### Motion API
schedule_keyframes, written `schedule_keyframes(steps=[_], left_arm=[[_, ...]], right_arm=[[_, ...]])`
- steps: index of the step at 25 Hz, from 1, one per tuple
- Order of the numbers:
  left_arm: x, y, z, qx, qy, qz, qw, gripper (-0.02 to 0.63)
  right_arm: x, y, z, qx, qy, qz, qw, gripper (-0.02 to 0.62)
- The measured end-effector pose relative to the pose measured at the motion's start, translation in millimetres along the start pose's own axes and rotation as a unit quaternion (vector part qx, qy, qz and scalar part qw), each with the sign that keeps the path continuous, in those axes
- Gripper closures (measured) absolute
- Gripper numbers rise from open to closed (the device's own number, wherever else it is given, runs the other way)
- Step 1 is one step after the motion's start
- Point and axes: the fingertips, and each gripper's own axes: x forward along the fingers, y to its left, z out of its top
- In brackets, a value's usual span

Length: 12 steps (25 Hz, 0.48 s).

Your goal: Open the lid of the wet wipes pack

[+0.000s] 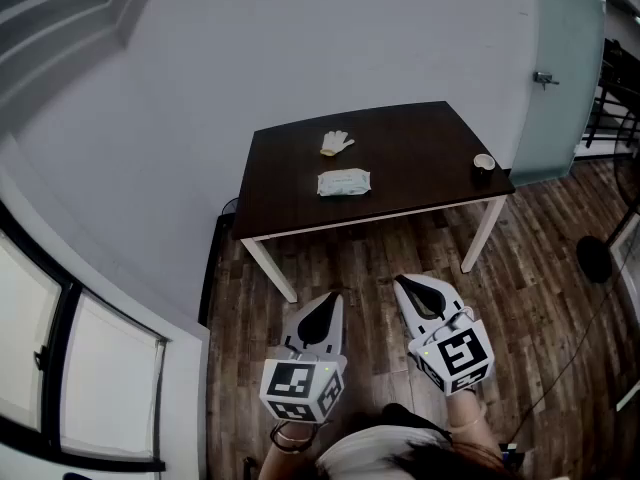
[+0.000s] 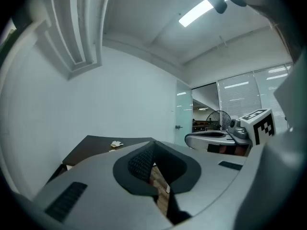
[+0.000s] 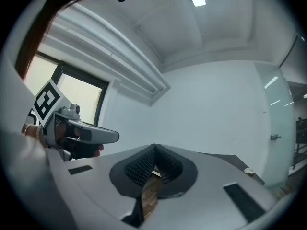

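Note:
The wet wipes pack (image 1: 343, 182), pale with a flat lid, lies in the middle of a dark table (image 1: 420, 148) near its front edge. My left gripper (image 1: 331, 300) and right gripper (image 1: 405, 284) are held level side by side over the wood floor, well short of the table. Both are shut, with nothing between their jaws. In the left gripper view the pads of the left gripper (image 2: 152, 145) meet at the tip, and the table (image 2: 91, 145) lies far ahead. In the right gripper view the right gripper (image 3: 155, 150) is closed the same way.
A white glove (image 1: 337, 143) lies behind the pack, and a small cup (image 1: 483, 162) stands at the table's right edge. The table stands against a grey wall. A glass door (image 1: 565, 68) and a fan (image 1: 596, 259) are at the right, a window (image 1: 60, 368) at the left.

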Motion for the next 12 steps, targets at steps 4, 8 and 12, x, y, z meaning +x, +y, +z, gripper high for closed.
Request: schedule_keyframes(steps=[4, 8, 12], left_arm=[[4.1, -5.7, -2.5, -0.005, 0.001, 0.0, 1.0, 0.588], [10.4, -9.5, -4.9, -0.008, 0.003, -0.001, 1.0, 0.588], [17.8, -16.3, -9.0, -0.012, 0.004, 0.001, 0.9999, 0.588]], right_arm=[[-4.7, -6.9, -2.5, 0.002, 0.0, -0.003, 1.0, 0.592], [-5.7, -14.9, -2.8, 0.007, -0.007, -0.007, 1.0, 0.592], [-6.2, -21.2, -7.1, 0.008, -0.008, -0.002, 1.0, 0.593]])
